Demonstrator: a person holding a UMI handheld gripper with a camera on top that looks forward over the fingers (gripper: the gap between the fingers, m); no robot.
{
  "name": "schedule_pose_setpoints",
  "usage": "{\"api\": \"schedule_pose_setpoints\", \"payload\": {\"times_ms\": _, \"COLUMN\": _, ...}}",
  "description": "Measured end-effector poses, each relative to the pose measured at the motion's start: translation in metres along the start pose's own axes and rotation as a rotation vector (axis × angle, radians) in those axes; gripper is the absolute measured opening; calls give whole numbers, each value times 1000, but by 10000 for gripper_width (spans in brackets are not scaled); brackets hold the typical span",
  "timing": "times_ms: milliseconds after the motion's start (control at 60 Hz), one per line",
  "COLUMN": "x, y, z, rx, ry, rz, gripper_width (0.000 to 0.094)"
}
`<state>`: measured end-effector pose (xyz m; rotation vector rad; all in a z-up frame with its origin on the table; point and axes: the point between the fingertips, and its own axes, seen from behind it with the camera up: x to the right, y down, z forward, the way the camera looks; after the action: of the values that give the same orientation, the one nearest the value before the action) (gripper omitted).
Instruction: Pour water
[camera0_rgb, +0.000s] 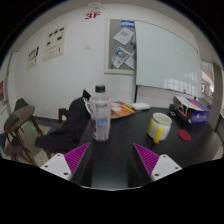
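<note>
A clear plastic water bottle (101, 113) with a white cap and a pale label stands upright on the dark table (125, 140), beyond my fingers and a little to the left of the gap. A yellow cup (159, 126) with a white rim stands on the table ahead of my right finger. My gripper (113, 160) is open and empty, its two purple pads (76, 155) wide apart, short of both the bottle and the cup.
A dark bag or jacket (72, 124) lies on the table left of the bottle, with a wooden chair (20, 125) beyond it. Colourful boxes (192, 108) and papers (125, 108) sit at the far side. A whiteboard (165, 58) hangs on the wall.
</note>
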<state>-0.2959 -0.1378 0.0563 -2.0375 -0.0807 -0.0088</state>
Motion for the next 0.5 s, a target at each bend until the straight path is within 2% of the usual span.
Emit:
{"api": "schedule_pose_setpoints", "payload": {"times_ms": 133, "x": -29, "y": -39, "z": 61, "rx": 71, "ry": -16, "rz": 12, "gripper_width": 845}}
{"api": "schedule_pose_setpoints", "payload": {"times_ms": 267, "x": -37, "y": -63, "z": 104, "rx": 105, "ry": 0, "rz": 32, "gripper_width": 845}}
{"api": "schedule_pose_setpoints", "payload": {"times_ms": 367, "x": -39, "y": -69, "z": 131, "rx": 119, "ry": 6, "rz": 48, "gripper_width": 798}}
{"api": "schedule_pose_setpoints", "payload": {"times_ms": 417, "x": -41, "y": -70, "z": 139, "rx": 120, "ry": 5, "rz": 40, "gripper_width": 711}}
{"api": "schedule_pose_setpoints", "payload": {"times_ms": 467, "x": -40, "y": -72, "z": 144, "rx": 128, "ry": 8, "rz": 23, "gripper_width": 557}}
{"api": "schedule_pose_setpoints", "payload": {"times_ms": 500, "x": -40, "y": -72, "z": 149, "rx": 139, "ry": 3, "rz": 17, "gripper_width": 547}}
